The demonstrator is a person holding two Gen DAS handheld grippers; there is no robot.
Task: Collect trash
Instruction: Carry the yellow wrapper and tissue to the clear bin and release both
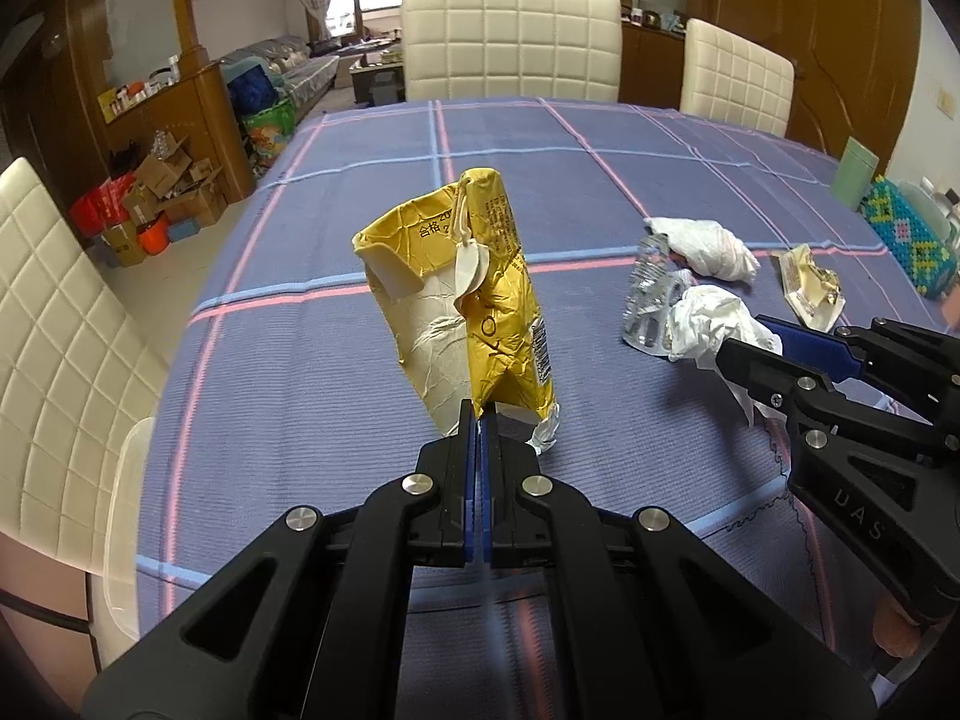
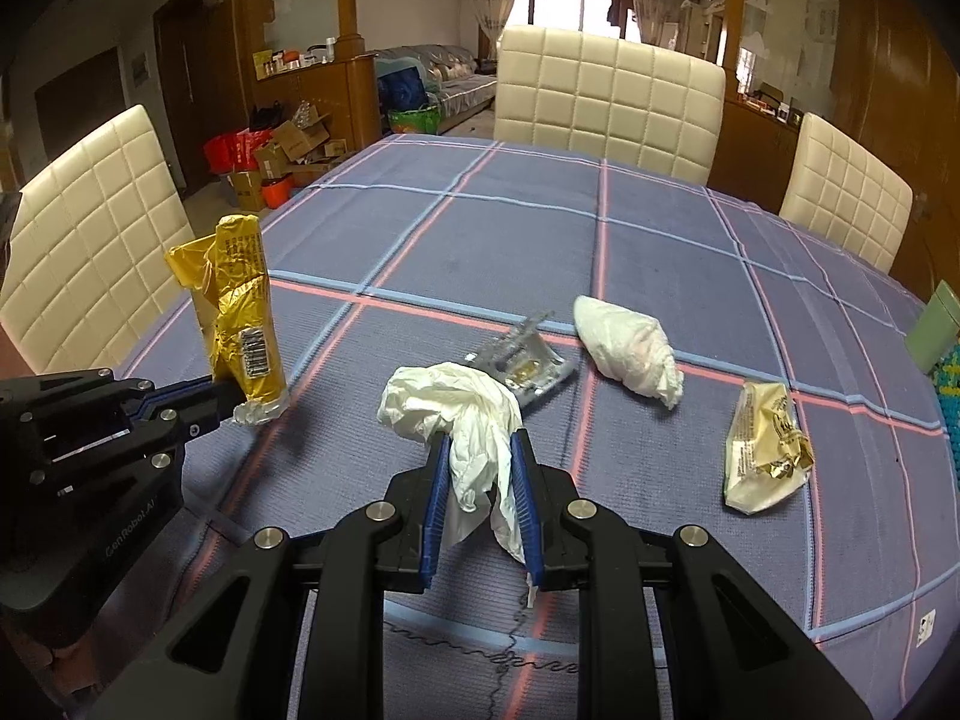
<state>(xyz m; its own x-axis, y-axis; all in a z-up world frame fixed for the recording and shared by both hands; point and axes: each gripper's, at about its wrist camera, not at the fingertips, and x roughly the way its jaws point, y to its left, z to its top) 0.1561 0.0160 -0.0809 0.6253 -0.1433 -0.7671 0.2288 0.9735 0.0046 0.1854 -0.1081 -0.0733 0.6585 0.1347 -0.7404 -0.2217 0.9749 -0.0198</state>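
My left gripper [image 1: 479, 414] is shut on the bottom edge of a torn yellow foil wrapper [image 1: 474, 294] and holds it upright above the table; it also shows in the right wrist view [image 2: 240, 312]. My right gripper [image 2: 480, 450] is shut on a crumpled white tissue [image 2: 456, 408], seen in the left wrist view too [image 1: 714, 324]. On the checked blue tablecloth [image 2: 480, 228] lie an empty blister pack [image 2: 522, 360], a second tissue wad [image 2: 627, 348] and a crumpled gold-white wrapper [image 2: 765, 450].
Cream quilted chairs [image 2: 606, 102] stand around the table. A green box [image 1: 855, 171] and a beaded bag [image 1: 909, 234] sit at the right edge. A clear plastic bin [image 1: 123, 528] stands beside the table's left edge. Boxes clutter the floor beyond.
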